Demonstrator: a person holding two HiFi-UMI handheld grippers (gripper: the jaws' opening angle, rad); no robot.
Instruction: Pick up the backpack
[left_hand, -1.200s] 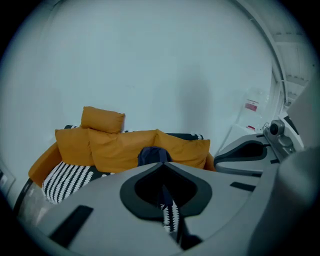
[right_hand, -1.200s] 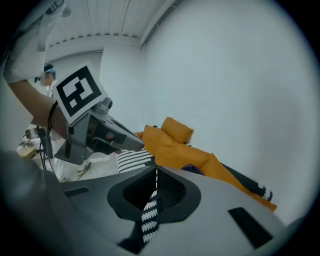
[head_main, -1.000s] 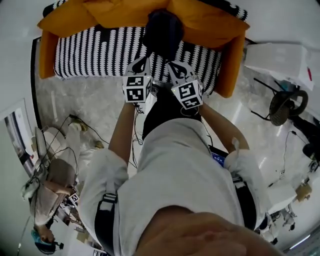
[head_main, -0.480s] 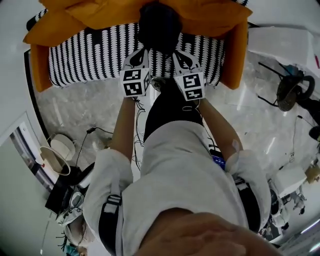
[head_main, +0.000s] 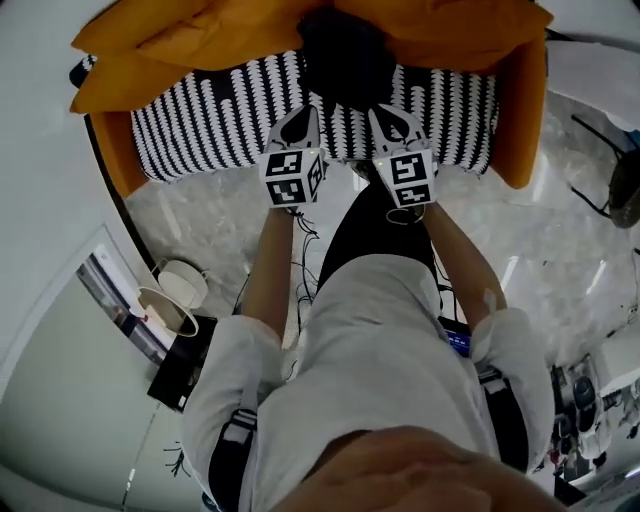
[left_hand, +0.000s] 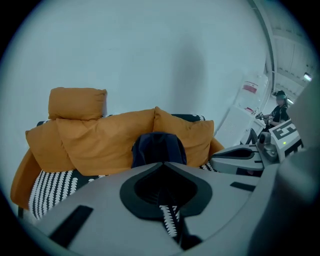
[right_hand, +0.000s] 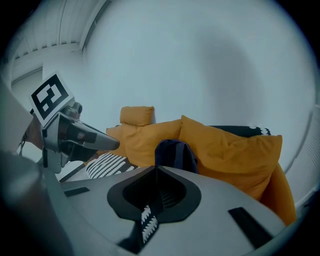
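A dark navy backpack (head_main: 345, 55) stands upright on the black-and-white patterned sofa seat (head_main: 200, 125), leaning against orange cushions (head_main: 200, 30). My left gripper (head_main: 310, 108) and right gripper (head_main: 384, 110) hover side by side over the seat's front part, both pointing at the backpack and short of it. In the left gripper view the jaws (left_hand: 162, 164) are shut and empty, with the backpack (left_hand: 159, 147) straight ahead. The right gripper (right_hand: 156, 167) is likewise shut on nothing, and the backpack (right_hand: 175, 155) sits just beyond its tips.
The sofa's orange arms (head_main: 520, 120) bound the seat on both sides. Cables (head_main: 300, 290) and round white items (head_main: 170, 295) lie on the marble floor at my left. A dark chair (head_main: 625, 190) stands to the right. A person (left_hand: 279, 105) is far off at the right.
Both grippers have moved forward and down toward the sofa and the backpack, staying shut. The sofa now looks nearer and wider in the head view.
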